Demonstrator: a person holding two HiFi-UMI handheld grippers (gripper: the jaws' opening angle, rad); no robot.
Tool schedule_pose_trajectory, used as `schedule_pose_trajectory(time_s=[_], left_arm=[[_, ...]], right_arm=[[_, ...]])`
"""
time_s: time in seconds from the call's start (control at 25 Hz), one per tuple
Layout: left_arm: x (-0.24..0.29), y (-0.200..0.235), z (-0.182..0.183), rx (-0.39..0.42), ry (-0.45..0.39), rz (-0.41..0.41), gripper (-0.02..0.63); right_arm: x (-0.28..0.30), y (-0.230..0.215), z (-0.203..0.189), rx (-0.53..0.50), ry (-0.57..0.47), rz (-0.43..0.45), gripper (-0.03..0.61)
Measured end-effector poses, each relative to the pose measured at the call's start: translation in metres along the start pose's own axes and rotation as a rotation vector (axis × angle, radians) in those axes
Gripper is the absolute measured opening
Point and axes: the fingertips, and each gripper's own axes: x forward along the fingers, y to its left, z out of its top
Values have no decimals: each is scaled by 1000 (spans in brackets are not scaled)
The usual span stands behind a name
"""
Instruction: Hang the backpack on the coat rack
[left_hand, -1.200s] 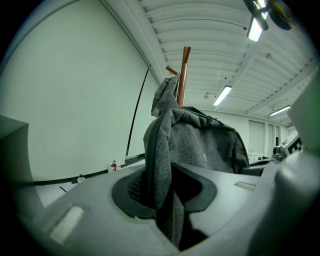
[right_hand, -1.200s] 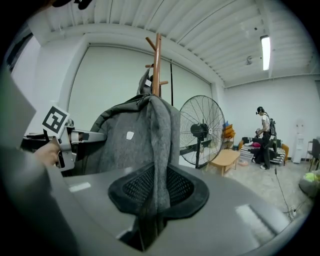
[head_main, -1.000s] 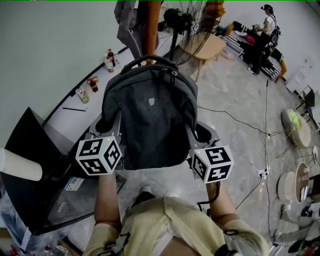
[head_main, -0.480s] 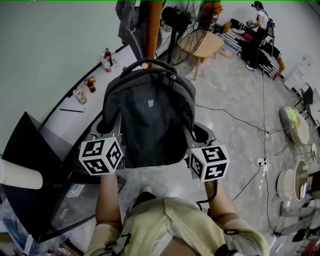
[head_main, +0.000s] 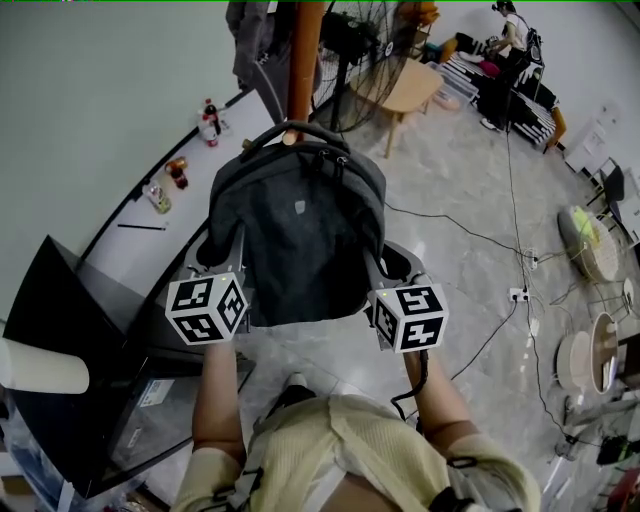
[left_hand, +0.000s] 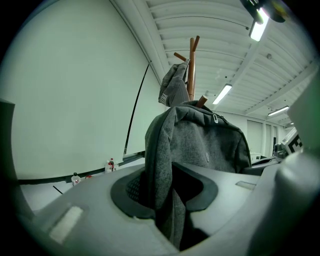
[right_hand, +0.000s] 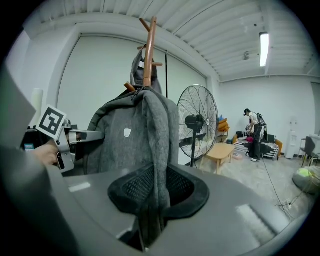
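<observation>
A dark grey backpack (head_main: 295, 235) hangs in front of the wooden coat rack pole (head_main: 303, 60), its top handle (head_main: 295, 128) looped over a peg. My left gripper (head_main: 228, 262) is at its left edge and my right gripper (head_main: 378, 268) at its right edge. In the left gripper view the backpack's (left_hand: 200, 145) side fold lies between the left gripper's (left_hand: 167, 192) jaws, which have just been opening, with a dark gap beside the fold. In the right gripper view the right gripper (right_hand: 157, 192) pinches the backpack's (right_hand: 130, 135) edge tightly.
A grey garment (head_main: 255, 45) hangs higher on the rack. Behind it stand a floor fan (head_main: 365, 50) and a wooden table (head_main: 410, 90). Bottles (head_main: 210, 122) line the wall. A black screen (head_main: 70, 330) sits at the left, cables (head_main: 450, 225) cross the floor, and a person (head_main: 505, 50) is far off.
Both grippers and the backpack have shifted a little toward the rack pole and sunk slightly. The handle now sits down around the peg.
</observation>
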Motion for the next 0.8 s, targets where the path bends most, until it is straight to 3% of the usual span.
schedule_pose_trajectory(time_s=[0.8], left_arm=[[27,12,-10,47,23,-34,150]], right_arm=[[30,-16,-17,-13,9,-37,94]])
